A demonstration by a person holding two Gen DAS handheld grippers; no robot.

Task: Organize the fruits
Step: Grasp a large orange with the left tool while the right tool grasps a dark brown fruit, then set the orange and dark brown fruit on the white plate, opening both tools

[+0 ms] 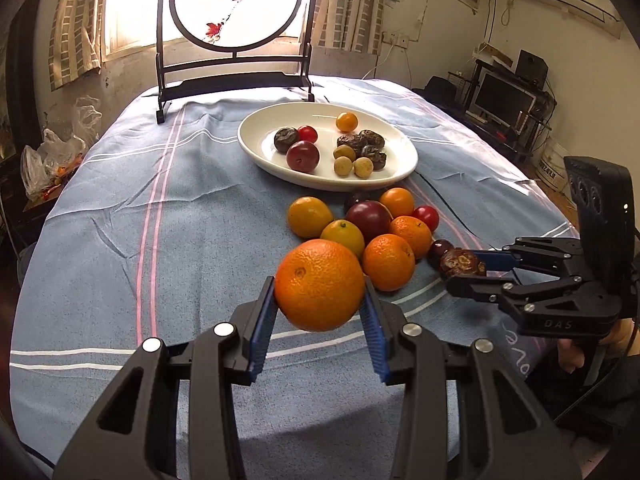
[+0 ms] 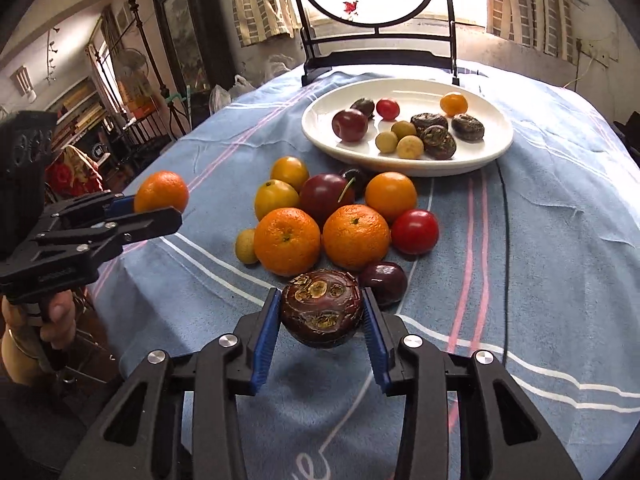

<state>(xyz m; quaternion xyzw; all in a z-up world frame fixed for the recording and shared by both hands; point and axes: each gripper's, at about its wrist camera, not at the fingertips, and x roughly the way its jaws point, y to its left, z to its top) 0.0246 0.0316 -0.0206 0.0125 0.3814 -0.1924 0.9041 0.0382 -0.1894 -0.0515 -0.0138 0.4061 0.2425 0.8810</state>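
A sorting job stands part-finished on a blue striped tablecloth [image 1: 120, 240] as both hand-held tools carry fruit at once. The left gripper [image 1: 320, 292] is clamped on a large orange [image 1: 320, 284], held clear of the cloth just in front of the loose pile, its blue pads [image 1: 262, 320] pressed to the fruit's flanks. The right gripper [image 2: 322, 312] is closed around a dark, wrinkled brown fruit [image 2: 322, 310], also lifted, at the near edge of the same pile. Farther back, the white oval plate [image 1: 256, 148] already holds part of the haul: a plum [image 1: 303, 156], a small red tomato-like fruit [image 1: 307, 133], a small orange one [image 1: 346, 122], three pale round fruits [image 1: 352, 164], and several more of the dark wrinkled kind [image 1: 362, 144]. Much remains on the cloth in front of the plate: a cluster of oranges and yellow citrus [image 2: 288, 246], a large plum [image 2: 326, 196], a red tomato [image 2: 415, 231], a small dark plum [image 2: 384, 282] just beside the right gripper, and one pale fruit [image 2: 245, 246] at the pile's left edge. By this reckoning the task looks less than half done, with the two held fruits presumably bound for the plate and roughly ten pieces left to move. A framed round screen [image 1: 236, 4] painted with birds stands behind the plate, against a bright window.
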